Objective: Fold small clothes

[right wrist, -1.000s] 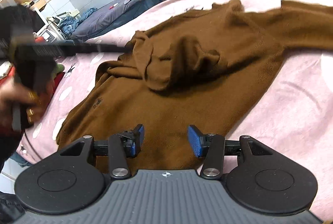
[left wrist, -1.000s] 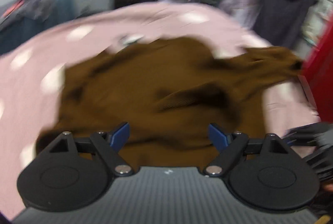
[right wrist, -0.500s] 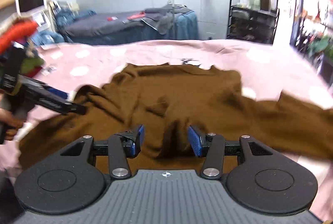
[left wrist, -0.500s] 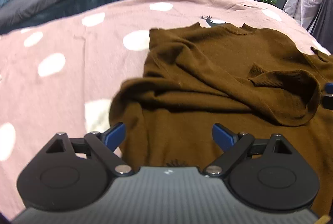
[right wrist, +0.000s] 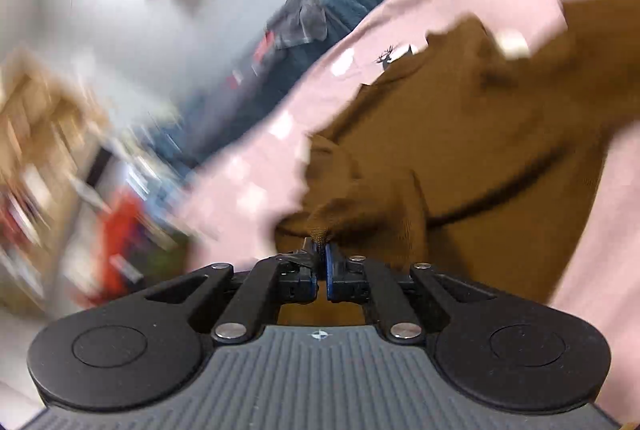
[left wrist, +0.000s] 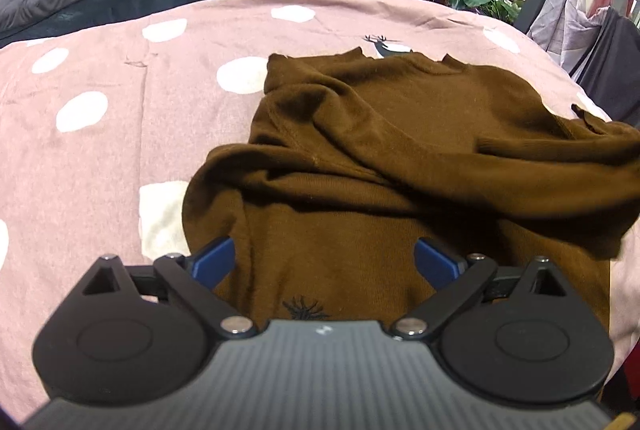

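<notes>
Your right gripper (right wrist: 320,250) is closing — fingers clamped on a fold of the brown sweater (left wrist: 400,150); your left gripper (left wrist: 325,258) is opening — fingers wide apart above the sweater's chest, touching nothing.

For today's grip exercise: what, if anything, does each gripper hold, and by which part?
The right gripper is closing on a pinched edge of the brown sweater; which part cannot be told. The left gripper, opening, holds nothing.

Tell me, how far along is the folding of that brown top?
Barely begun: the brown knit top lies rumpled on the pink dotted sheet. In hand: the right gripper pinches a fold. The left gripper is opening, empty. Every fold remains.
</notes>
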The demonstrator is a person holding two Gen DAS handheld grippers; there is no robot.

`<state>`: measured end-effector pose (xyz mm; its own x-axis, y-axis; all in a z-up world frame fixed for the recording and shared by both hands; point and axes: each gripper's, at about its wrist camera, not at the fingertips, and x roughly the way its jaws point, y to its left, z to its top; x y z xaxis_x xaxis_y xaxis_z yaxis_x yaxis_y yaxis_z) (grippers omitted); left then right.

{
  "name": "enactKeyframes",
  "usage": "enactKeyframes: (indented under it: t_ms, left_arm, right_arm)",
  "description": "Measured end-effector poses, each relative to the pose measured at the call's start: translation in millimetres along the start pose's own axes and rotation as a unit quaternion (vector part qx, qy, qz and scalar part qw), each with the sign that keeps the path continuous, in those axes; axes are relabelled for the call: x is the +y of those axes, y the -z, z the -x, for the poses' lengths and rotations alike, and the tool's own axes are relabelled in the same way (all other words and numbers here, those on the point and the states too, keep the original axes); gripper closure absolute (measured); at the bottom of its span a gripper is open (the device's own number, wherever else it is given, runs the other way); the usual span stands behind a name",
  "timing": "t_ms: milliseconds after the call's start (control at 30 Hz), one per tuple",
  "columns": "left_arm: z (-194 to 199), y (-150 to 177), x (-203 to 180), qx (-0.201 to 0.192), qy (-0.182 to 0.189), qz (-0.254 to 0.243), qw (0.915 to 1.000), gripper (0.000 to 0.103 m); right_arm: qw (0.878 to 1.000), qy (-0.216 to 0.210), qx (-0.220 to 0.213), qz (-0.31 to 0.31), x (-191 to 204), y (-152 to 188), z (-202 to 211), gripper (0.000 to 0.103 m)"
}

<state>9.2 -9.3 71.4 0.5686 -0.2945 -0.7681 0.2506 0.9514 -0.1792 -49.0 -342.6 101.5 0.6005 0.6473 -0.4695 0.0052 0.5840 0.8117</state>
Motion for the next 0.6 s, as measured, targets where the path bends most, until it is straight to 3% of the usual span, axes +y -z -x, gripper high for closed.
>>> enactKeyframes:
  t_ms: [67, 133, 167, 200, 233, 300, 367, 467, 600]
  left_arm:
    - [-1.2, -0.8, 0.1, 0.000, 0.000, 0.005, 1.0000, 0.004]
    - [-2.3, -0.2, -0.3, 0.004, 0.003, 0.011, 0.9999, 0.004]
    - [-2.1, 0.5, -0.9, 0.004, 0.004, 0.012, 0.9999, 0.004]
    - [-1.8, 1.1, -1.6, 0.004, 0.004, 0.012, 0.9999, 0.004]
    - [-1.5, 2.0, -2.6, 0.004, 0.003, 0.009, 0.9999, 0.004]
    - [-1.5, 3.7, -4.4, 0.006, -0.003, 0.001, 1.0000, 0.004]
    - [-2.5, 4.6, -5.0, 0.012, -0.006, -0.005, 0.9999, 0.004]
    - [-4.7, 5.3, -4.4, 0.019, -0.004, -0.003, 0.9998, 0.004]
    - [-3.7, 4.7, -9.0, 0.018, 0.002, -0.005, 0.9998, 0.004]
  right_arm:
    - [0.995, -0.045, -0.020, -0.082, -14.2, -6.4, 6.7, 0.090]
    - [0.981, -0.094, -0.039, -0.167, -35.7, -8.2, 5.6, 0.074]
    - [0.972, -0.099, -0.047, -0.205, -47.3, -7.6, 3.6, 0.065]
    - [0.968, -0.091, -0.055, -0.228, -56.3, -6.3, 2.8, 0.065]
    - [0.971, -0.071, -0.065, -0.217, -60.1, -6.6, 2.3, 0.065]
    - [0.989, 0.024, -0.090, -0.117, -49.4, -6.7, 4.5, 0.065]
    - [0.989, 0.096, -0.109, -0.004, -31.1, 0.0, 4.7, 0.063]
    - [0.977, 0.139, -0.112, 0.120, -12.0, 6.7, 2.7, 0.059]
    - [0.943, 0.191, -0.085, 0.258, 3.9, 4.9, -7.2, 0.057]
